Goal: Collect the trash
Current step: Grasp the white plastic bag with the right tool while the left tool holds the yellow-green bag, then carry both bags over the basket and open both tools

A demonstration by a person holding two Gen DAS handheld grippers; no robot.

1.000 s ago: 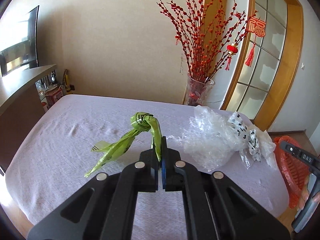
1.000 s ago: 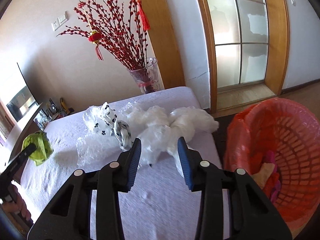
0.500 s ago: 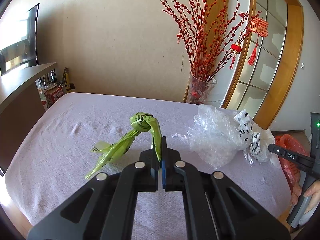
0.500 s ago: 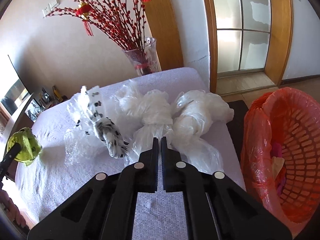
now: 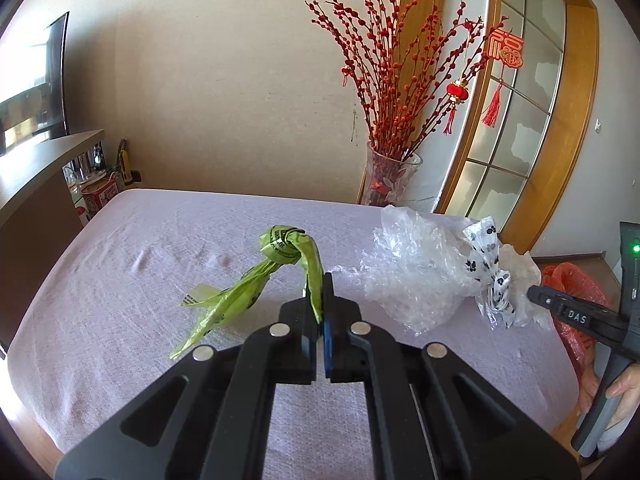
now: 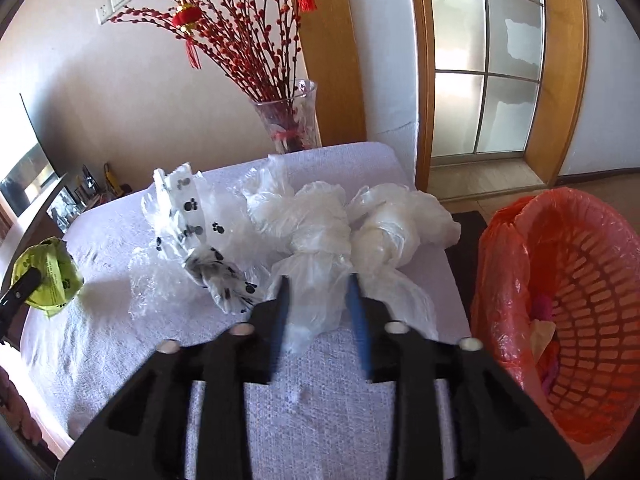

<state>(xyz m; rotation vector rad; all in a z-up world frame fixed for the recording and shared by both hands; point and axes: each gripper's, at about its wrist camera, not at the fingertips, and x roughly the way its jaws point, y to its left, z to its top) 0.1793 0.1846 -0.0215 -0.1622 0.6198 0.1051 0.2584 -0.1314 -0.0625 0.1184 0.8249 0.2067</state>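
Fingers of the right tool (image 6: 318,300), pressed together half a second ago, now spread around the knotted white plastic bag (image 6: 320,256), delaying its pickup, while the left tool (image 5: 319,312) keeps pinching the green bag (image 5: 280,252).

R gripper (image 6: 318,300) open round white bag (image 6: 320,264), red basket (image 6: 580,280) nearby

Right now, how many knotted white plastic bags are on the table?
2, side by side near the table's right edge: one straddled by the open right claw, the other nearer the basket.
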